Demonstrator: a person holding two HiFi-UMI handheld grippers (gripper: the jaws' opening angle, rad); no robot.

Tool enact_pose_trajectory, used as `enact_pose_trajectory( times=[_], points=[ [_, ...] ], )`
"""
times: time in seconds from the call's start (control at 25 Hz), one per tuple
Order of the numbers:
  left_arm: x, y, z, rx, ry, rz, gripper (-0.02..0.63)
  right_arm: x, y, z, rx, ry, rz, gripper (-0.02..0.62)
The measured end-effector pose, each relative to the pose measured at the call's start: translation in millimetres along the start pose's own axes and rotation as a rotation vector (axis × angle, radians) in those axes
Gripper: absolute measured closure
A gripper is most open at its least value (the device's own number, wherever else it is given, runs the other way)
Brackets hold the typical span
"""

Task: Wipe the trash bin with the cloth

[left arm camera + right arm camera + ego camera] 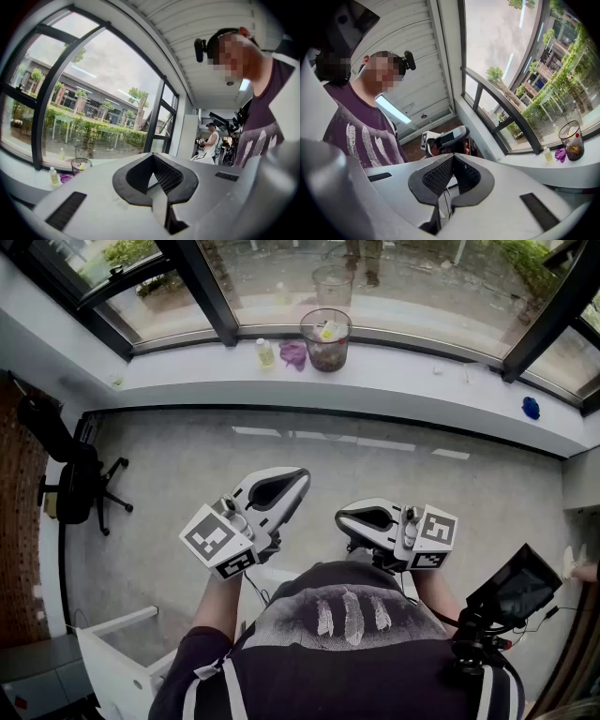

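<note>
Currently we hold left claw (292,480) and right claw (345,518) both closed and empty, well short of the trash bin (325,341) standing upright on the window ledge (403,381) straight ahead, cloth (293,354) just left of it, left claw looks nearer.

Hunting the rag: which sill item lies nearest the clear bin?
The crumpled purple cloth, just left of the clear plastic trash bin; the small yellow bottle stands farther left.
</note>
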State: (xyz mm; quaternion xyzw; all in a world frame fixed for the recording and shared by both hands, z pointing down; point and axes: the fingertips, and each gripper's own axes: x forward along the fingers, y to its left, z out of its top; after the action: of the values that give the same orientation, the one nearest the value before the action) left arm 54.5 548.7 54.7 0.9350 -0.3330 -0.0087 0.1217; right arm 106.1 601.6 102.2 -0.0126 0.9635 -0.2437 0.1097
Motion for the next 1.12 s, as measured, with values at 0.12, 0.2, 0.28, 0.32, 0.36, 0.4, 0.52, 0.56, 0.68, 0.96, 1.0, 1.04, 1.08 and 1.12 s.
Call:
enact_pose_trajectory(
  times=[0.12, 0.2, 0.28, 0.32, 0.36, 0.4, 0.52, 0.56, 0.68, 0.96, 1.0, 1.04, 1.08, 1.12],
  points=[
    [29.9, 0.2, 6.4, 0.056, 0.015, 0.027, 0.607, -27.0, -21.5, 13.6, 0.012, 0.004, 0.006, 0.598],
    [56.0, 8.4, 7.4, 0.084, 0.049, 0.07, 0.607, -47.6, -43.9, 28.3, 0.021, 0.006, 0.012, 0.598],
    [76.9, 16.8, 10.4, 0.12, 0.067, 0.113, 0.607, -62.6, -63.4, 41.4, 0.031, 0.012, 0.025, 0.598],
    [83.6, 20.3, 11.8, 0.14, 0.077, 0.132, 0.607, -66.9, -71.0, 46.5, 0.034, 0.015, 0.033, 0.598],
    [88.8, 22.7, 12.8, 0.161, 0.086, 0.145, 0.607, -69.7, -77.5, 50.9, 0.033, 0.019, 0.041, 0.598],
    [93.1, 24.5, 13.3, 0.179, 0.096, 0.153, 0.607, -71.6, -82.8, 54.6, 0.027, 0.022, 0.048, 0.598],
    [103.8, 34.6, 14.9, 0.21, 0.124, 0.182, 0.607, -75.5, -99.5, 63.8, 0.006, 0.031, 0.046, 0.598],
    [106.6, 40.0, 16.7, 0.216, 0.124, 0.188, 0.607, -75.5, -107.5, 66.6, -0.002, 0.036, 0.032, 0.598],
    [112.4, 56.5, 21.3, 0.229, 0.113, 0.191, 0.607, -72.3, -131.1, 72.3, -0.036, 0.068, -0.018, 0.598],
    [121.5, 123.2, 20.1, 0.226, 0.095, 0.189, 0.607, -63.3, -185.2, 79.1, -0.038, 0.127, -0.177, 0.598],
    [117.9, 137.9, 23.6, 0.218, 0.088, 0.191, 0.607, -53.8, -194.6, 82.7, -0.037, 0.12, -0.196, 0.598],
    [115.8, 152.6, 27.5, 0.217, 0.083, 0.19, 0.607, -43.9, -203.8, 87.3, -0.035, 0.113, -0.212, 0.598],
    [116.1, 166.2, 31.6, 0.221, 0.079, 0.184, 0.607, -35.1, -212.2, 92.0, -0.032, 0.109, -0.227, 0.598],
    [117.8, 178.4, 35.3, 0.225, 0.071, 0.172, 0.607, -27.2, -219.7, 95.6, -0.027, 0.112, -0.238, 0.598]
  ],
)
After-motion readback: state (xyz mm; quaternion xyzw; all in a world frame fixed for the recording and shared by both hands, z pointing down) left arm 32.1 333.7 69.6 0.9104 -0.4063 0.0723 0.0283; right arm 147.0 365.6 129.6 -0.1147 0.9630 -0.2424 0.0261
